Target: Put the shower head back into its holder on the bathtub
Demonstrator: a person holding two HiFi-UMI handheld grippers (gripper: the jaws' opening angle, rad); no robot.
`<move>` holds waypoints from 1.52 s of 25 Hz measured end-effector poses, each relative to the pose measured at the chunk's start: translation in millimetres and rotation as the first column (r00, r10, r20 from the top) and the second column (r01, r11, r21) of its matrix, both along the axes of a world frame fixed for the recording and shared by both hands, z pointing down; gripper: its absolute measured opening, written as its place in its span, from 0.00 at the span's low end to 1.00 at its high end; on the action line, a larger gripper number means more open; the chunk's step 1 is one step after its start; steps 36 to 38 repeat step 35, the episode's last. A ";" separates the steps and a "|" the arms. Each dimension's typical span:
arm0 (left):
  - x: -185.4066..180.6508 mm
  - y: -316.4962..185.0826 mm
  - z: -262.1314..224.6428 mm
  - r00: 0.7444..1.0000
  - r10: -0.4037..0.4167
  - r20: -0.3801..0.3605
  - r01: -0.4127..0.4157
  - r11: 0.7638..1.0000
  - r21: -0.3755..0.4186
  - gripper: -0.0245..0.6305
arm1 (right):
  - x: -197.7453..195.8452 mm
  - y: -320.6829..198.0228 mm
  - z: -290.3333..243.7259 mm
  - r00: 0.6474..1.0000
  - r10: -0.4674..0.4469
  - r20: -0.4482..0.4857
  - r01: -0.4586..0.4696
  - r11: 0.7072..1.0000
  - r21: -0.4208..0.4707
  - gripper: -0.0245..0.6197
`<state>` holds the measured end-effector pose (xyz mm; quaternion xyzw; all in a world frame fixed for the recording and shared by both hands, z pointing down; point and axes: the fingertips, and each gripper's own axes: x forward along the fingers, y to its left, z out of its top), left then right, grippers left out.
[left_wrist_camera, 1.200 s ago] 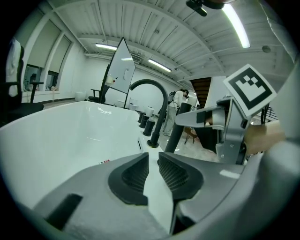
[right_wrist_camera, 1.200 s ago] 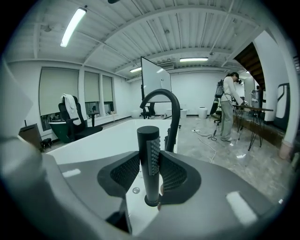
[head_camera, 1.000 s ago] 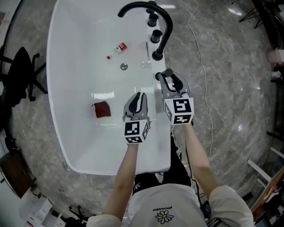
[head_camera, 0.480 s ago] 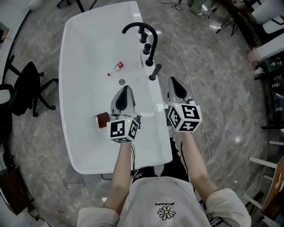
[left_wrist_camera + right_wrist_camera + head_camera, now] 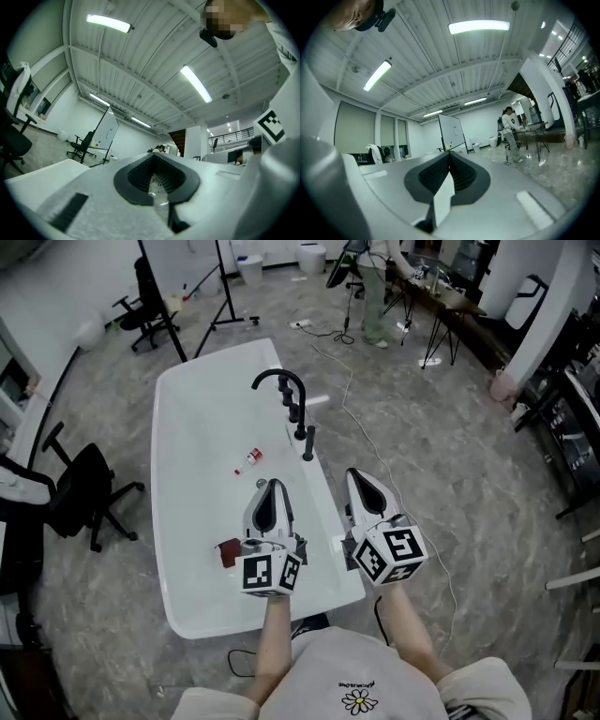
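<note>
In the head view, both forearms reach forward side by side, the left tool (image 5: 273, 487) above the white bathtub (image 5: 187, 437), the right tool (image 5: 359, 477) just past its rim over the grey marbled floor (image 5: 422, 456). The black shower head (image 5: 307, 442) stands upright on the tub's rim beside the curved black faucet (image 5: 284, 382), well apart from both tools. The left gripper view tilts up to a ribbed ceiling (image 5: 154, 61), its jaws pressed together with nothing between them. The right gripper view looks level toward a whiteboard (image 5: 451, 131), its jaws likewise closed and empty.
</note>
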<state>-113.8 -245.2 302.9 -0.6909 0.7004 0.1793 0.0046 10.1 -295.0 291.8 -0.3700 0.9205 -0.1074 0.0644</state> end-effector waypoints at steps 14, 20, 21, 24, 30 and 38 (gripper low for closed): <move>93.1 166.3 -13.0 0.994 0.004 0.112 0.003 0.998 -0.063 0.04 | 65.2 180.5 5.4 0.988 -0.096 0.122 0.106 0.991 -0.077 0.04; 104.1 190.5 -18.8 0.984 0.052 0.169 -0.043 0.997 -0.057 0.04 | 50.5 219.6 2.4 0.988 -0.137 0.075 0.141 0.989 -0.039 0.04; 103.0 195.2 -20.0 0.983 0.056 0.176 -0.047 0.997 -0.056 0.04 | 48.5 224.3 1.3 0.988 -0.139 0.072 0.142 0.989 -0.036 0.04; 92.2 209.0 -25.2 0.984 0.057 0.170 -0.050 0.998 -0.045 0.04 | 35.9 236.0 0.2 0.987 -0.148 0.066 0.151 0.988 -0.036 0.04; 62.6 231.7 -36.6 0.985 0.027 0.169 -0.022 0.999 -0.030 0.04 | -1.5 262.0 -6.9 0.980 -0.196 0.041 0.197 0.980 -0.019 0.04; 37.8 254.1 -37.1 0.987 -0.001 0.158 0.005 1.000 -0.023 0.04 | -26.0 284.3 -8.4 0.973 -0.227 0.034 0.228 0.974 -0.013 0.04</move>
